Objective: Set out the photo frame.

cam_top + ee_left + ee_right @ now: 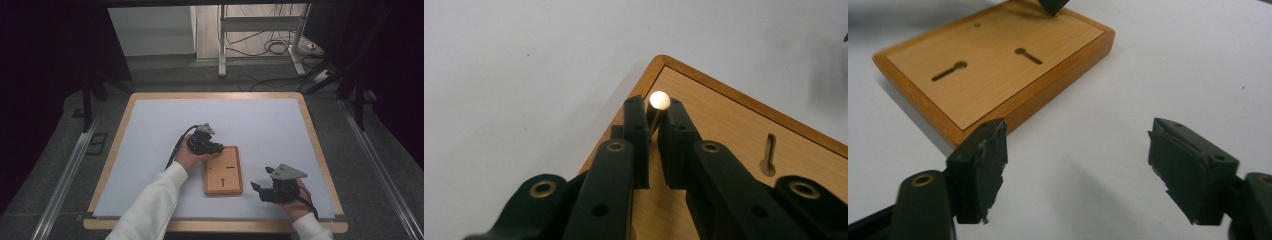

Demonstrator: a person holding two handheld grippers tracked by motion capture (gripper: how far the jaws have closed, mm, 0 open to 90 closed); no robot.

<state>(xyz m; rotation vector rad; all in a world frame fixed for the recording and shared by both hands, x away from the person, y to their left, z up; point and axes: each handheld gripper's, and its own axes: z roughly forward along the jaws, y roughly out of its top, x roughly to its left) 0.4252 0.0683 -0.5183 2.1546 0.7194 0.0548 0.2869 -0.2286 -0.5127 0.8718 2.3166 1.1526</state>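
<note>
High view first: a wooden board (223, 177) lies flat on the pale table mat (150, 150), its long axis running away from the person, with two dark keyhole slots in its top. The left gripper (214, 147) sits at the board's far left corner, held by a hand in a white sleeve, and the right gripper (258, 188) rests on the mat just right of the board's near end, apart from it. Left gripper view: the two black jaws have closed on a small brass peg (657, 107), its round pale head (659, 100) standing just above the pads; the peg's shaft runs along between the jaws, pointing up out of them, right over the board's corner (663, 61). Whether the peg's lower end sits in a hole cannot be told. One keyhole slot (769, 154) shows further along the board and holds nothing. Right gripper view: the jaws stand wide apart with nothing between them, hovering over bare mat, and the left fingertip (983, 165) is just beside the board's near edge (1013, 107). Both slots (949, 70) (1028, 55) lie empty, each with its long axis across the board's width.
</note>
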